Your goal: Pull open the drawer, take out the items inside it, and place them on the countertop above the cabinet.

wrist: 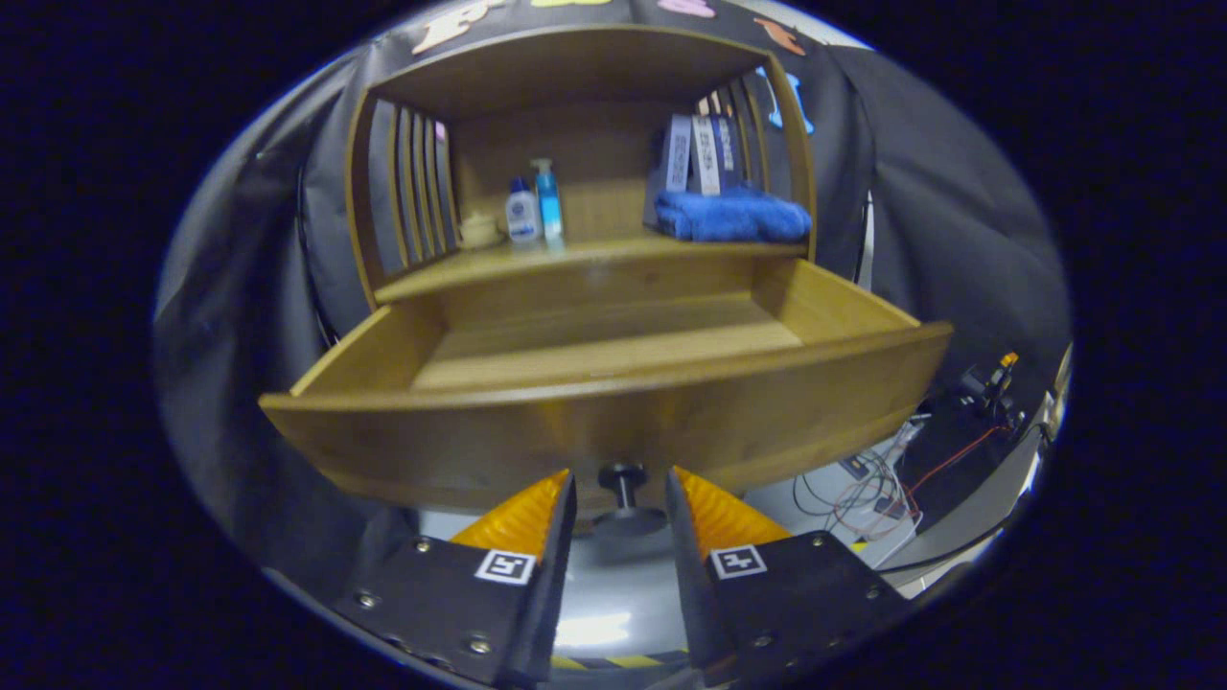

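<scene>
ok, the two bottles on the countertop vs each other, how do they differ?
The white bottle is shorter and squatter; the blue bottle beside it is taller and slimmer. The white one has a blue cap and a dark label; the blue one looks translucent with a pale top. Both stand upright, side by side, on the countertop, left of the folded blue towel. The gripper is far from both, its fingers open either side of the drawer knob.

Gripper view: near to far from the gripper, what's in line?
gripper, open either side of the drawer knob → drawer front → drawer floor, no items visible → countertop → bottles and blue towel → cabinet back
</scene>
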